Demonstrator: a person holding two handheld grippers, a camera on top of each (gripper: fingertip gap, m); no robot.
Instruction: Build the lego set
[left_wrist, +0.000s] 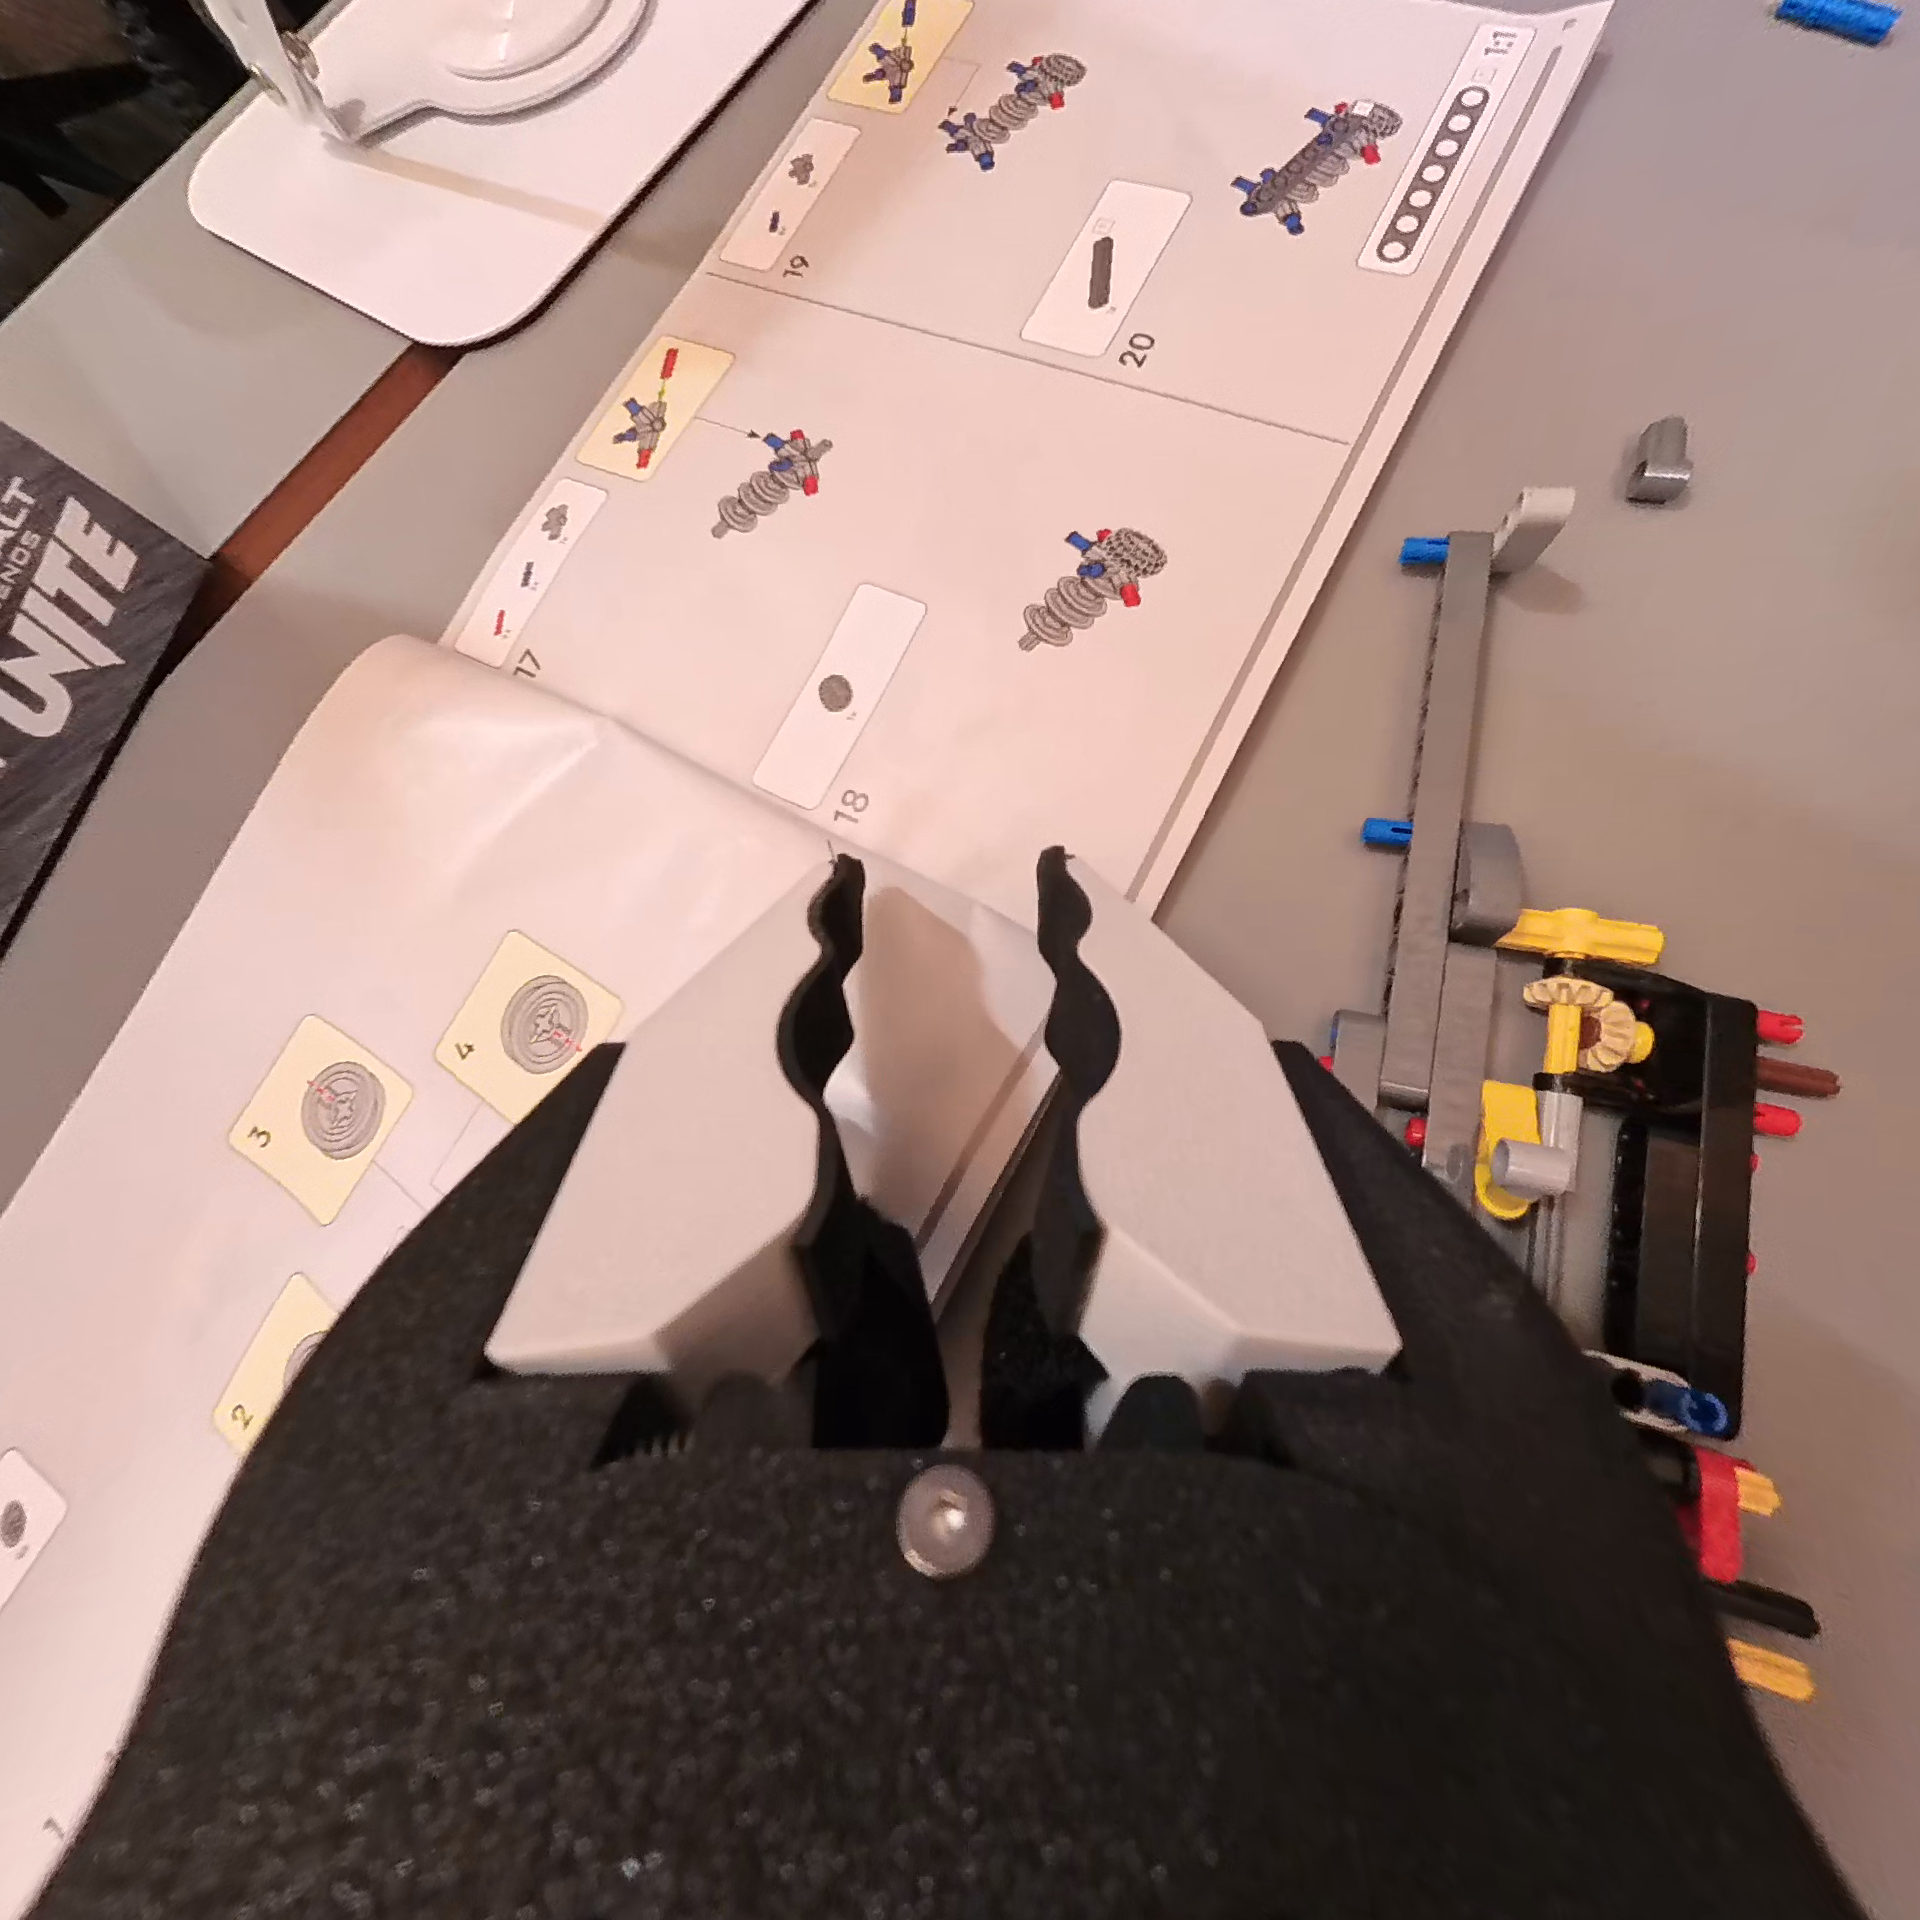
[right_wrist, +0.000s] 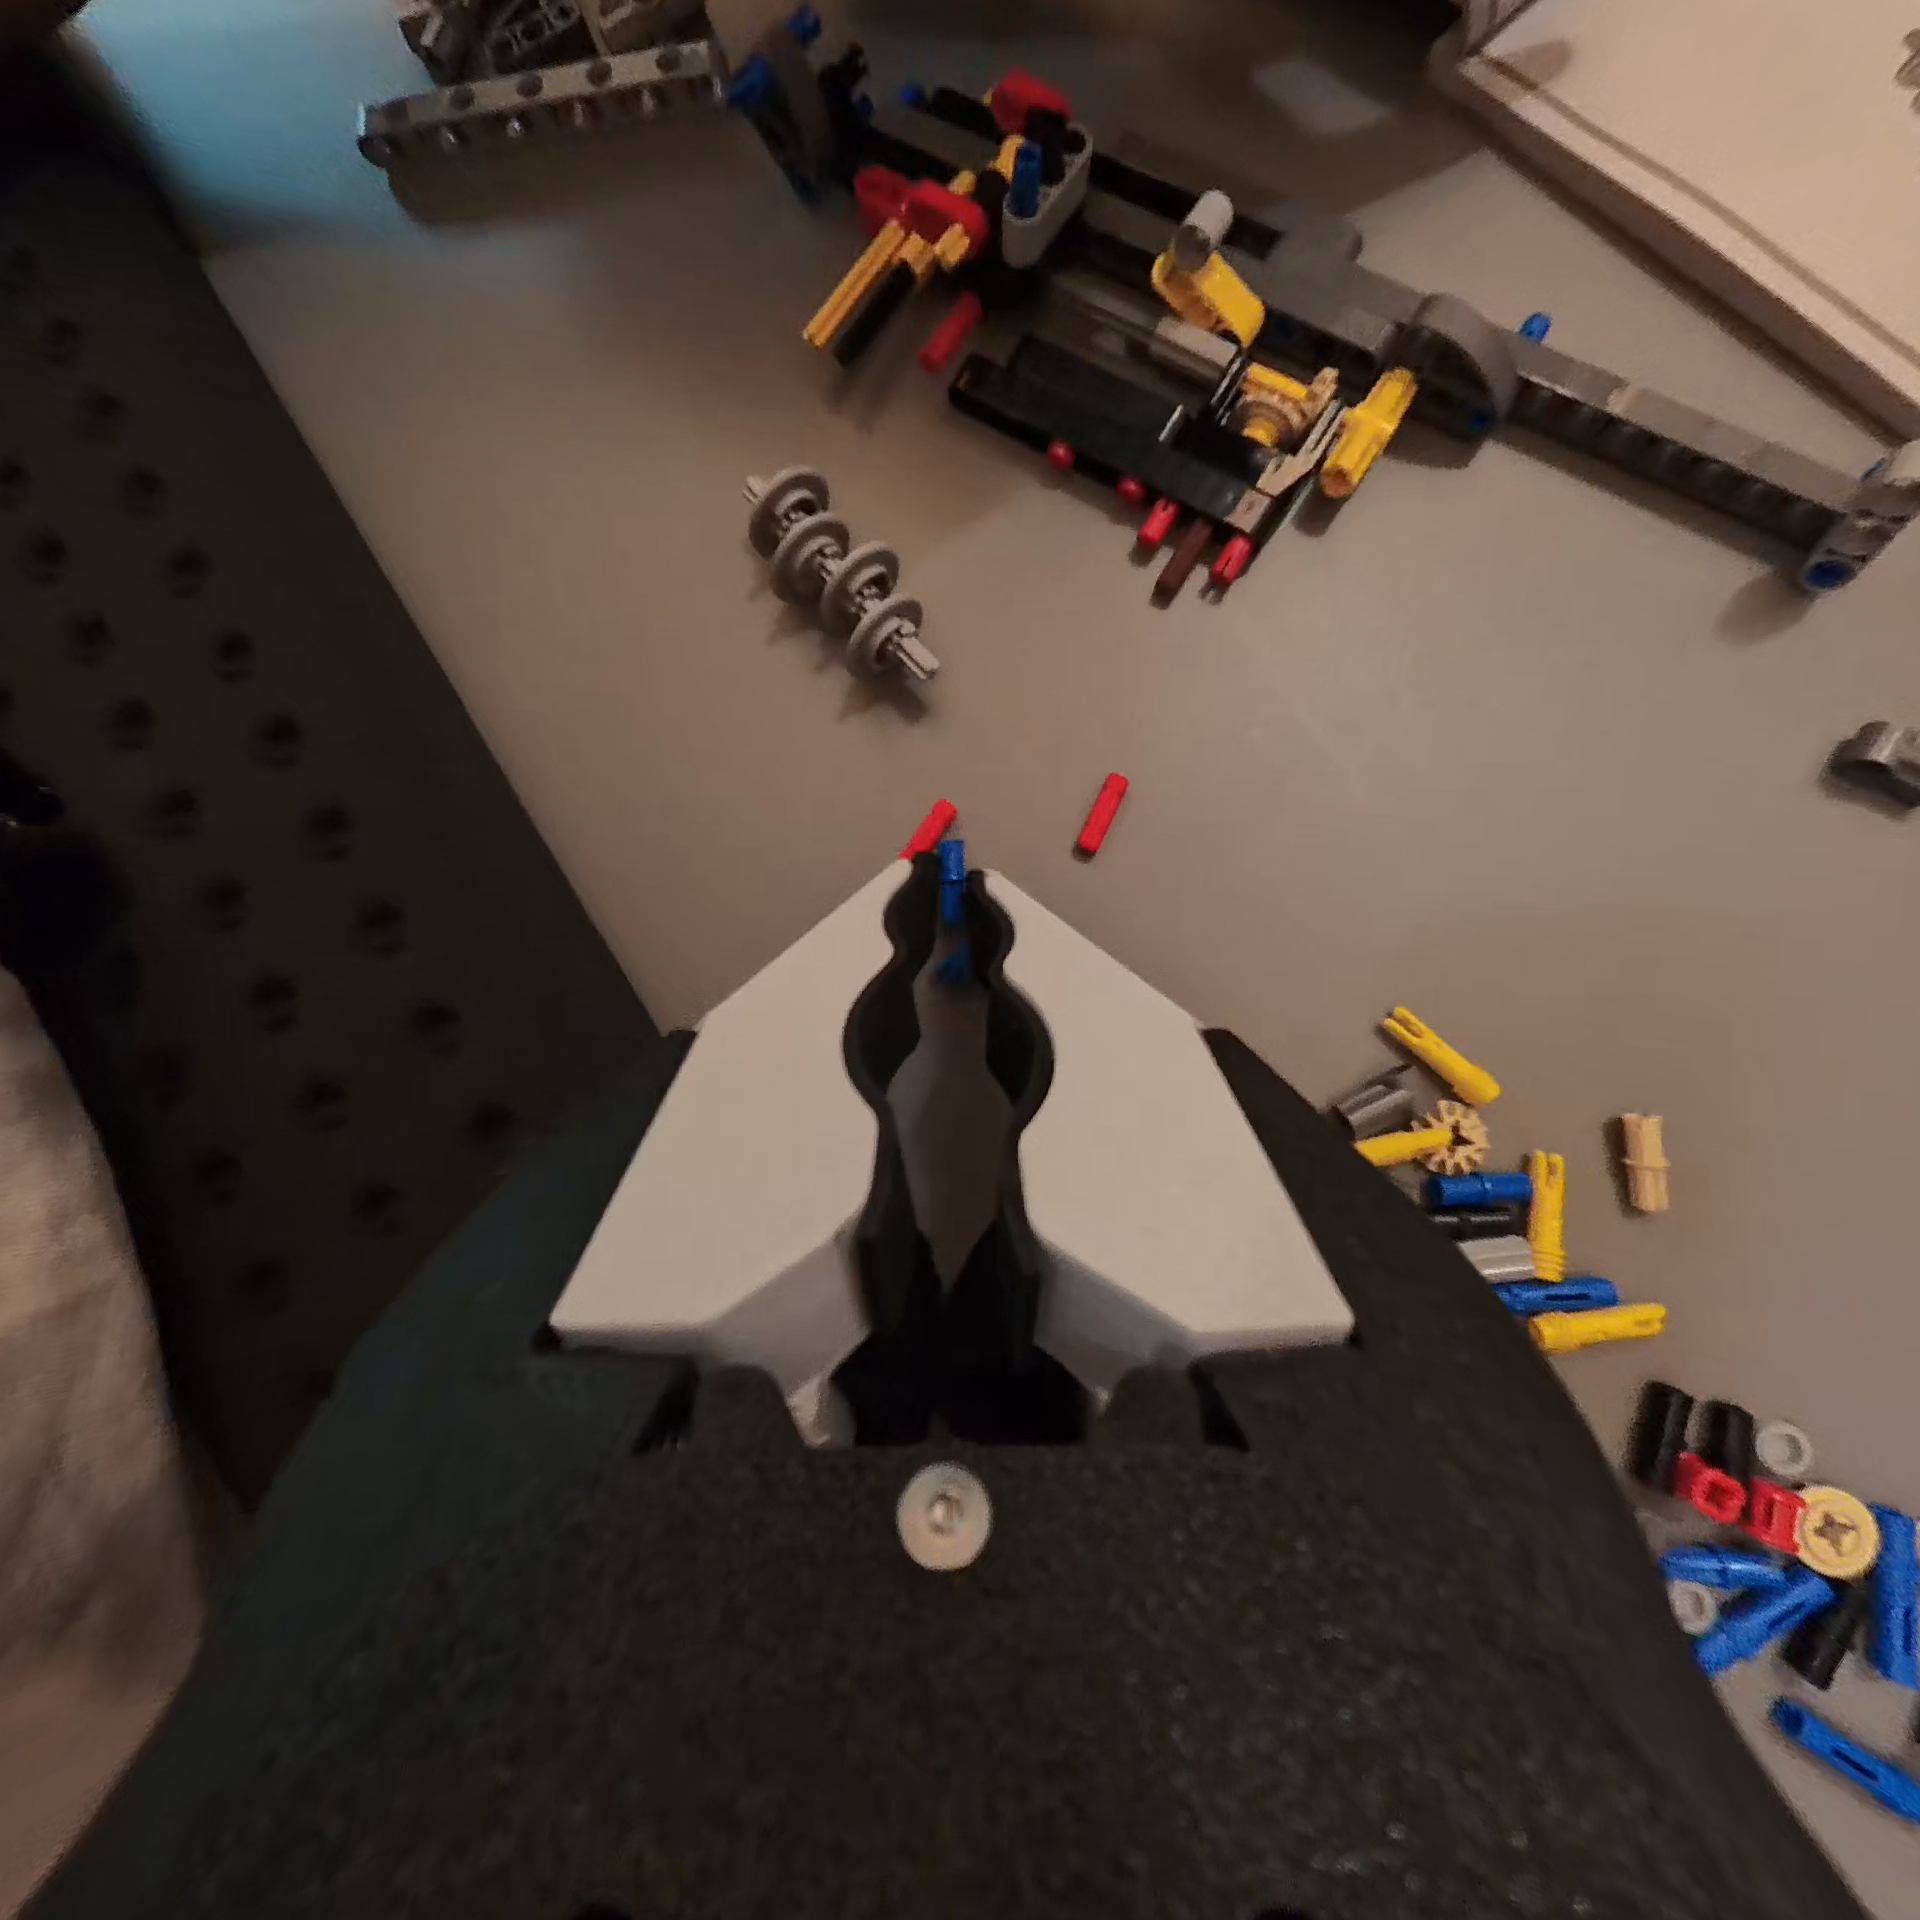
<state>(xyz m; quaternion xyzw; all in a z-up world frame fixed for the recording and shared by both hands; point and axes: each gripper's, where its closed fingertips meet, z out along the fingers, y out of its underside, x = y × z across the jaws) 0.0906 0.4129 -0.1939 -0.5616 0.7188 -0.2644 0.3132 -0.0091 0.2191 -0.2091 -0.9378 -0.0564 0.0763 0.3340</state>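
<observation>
Pinching blue pin (right_wrist: 951, 878) between right gripper (right_wrist: 943, 883) jaws

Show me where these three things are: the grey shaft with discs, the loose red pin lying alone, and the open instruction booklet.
grey shaft with discs (right_wrist: 837, 574): right wrist view, on a middle disc.
loose red pin (right_wrist: 1101, 814): right wrist view, on its middle.
instruction booklet (left_wrist: 966, 499): left wrist view, on the flat open page.

A grey table (right_wrist: 1351, 779) under warm light, beside a dark perforated panel (right_wrist: 208, 727).
</observation>
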